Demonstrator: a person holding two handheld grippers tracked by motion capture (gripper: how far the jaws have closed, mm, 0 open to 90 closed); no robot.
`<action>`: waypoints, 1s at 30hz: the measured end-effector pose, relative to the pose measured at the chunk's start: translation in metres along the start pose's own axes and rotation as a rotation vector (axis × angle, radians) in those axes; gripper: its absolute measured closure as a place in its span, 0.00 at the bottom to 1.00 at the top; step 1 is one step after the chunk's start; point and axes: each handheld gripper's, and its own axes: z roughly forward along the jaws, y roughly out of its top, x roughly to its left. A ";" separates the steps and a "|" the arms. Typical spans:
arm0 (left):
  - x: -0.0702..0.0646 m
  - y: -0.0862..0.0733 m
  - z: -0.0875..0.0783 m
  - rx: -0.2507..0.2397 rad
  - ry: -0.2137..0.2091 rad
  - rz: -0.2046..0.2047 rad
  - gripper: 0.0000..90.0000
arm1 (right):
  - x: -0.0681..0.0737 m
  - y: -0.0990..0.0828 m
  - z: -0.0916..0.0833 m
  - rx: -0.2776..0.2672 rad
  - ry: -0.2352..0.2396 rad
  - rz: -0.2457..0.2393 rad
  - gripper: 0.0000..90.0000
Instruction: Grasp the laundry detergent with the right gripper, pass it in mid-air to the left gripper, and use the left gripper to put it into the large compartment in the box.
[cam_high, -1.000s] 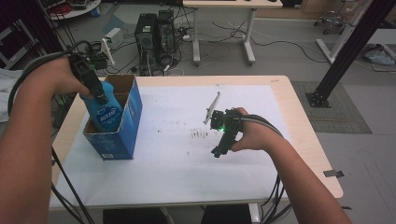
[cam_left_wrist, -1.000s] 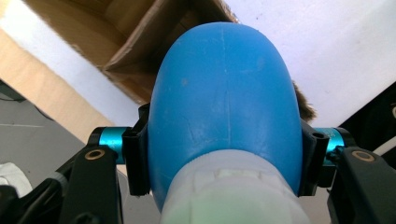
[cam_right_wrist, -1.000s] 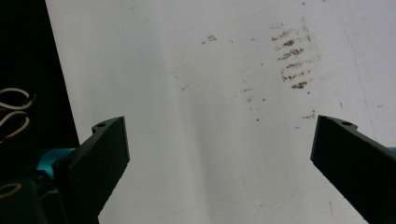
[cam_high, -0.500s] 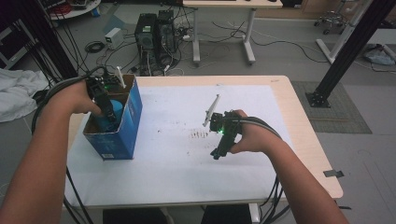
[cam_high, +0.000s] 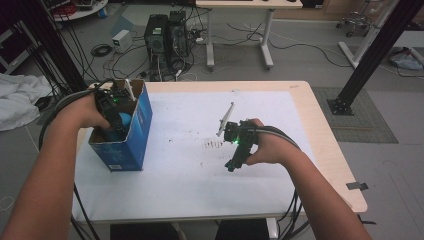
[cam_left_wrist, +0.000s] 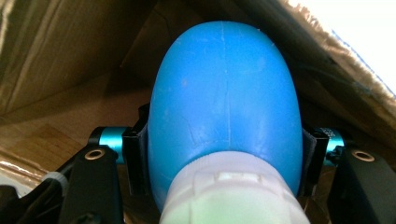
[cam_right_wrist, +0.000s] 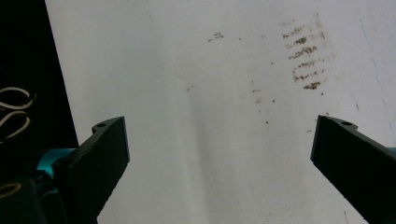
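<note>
One blue bottle (cam_left_wrist: 224, 102), one open blue box (cam_high: 131, 131) and two grippers were on view. From the high view, the left gripper (cam_high: 116, 126) sat inside the box at 9 o'clock on the table (cam_high: 320, 130); the left gripper view revealed its jaws clamped on the bottle's sides. Right gripper (cam_high: 235, 164), at 3 o'clock, was spread wide over stained white paper (cam_right_wrist: 243, 93), holding nothing.
</note>
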 end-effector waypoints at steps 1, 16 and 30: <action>0.000 0.000 0.000 0.007 0.000 0.003 0.42 | 0.000 0.000 0.000 0.000 0.000 0.001 0.04; -0.001 -0.001 -0.011 -0.008 0.002 -0.021 0.38 | 0.003 -0.003 -0.002 -0.011 -0.008 0.005 0.04; -0.003 -0.006 -0.027 -0.020 0.014 -0.039 0.33 | 0.002 -0.001 -0.001 -0.008 -0.001 0.003 0.04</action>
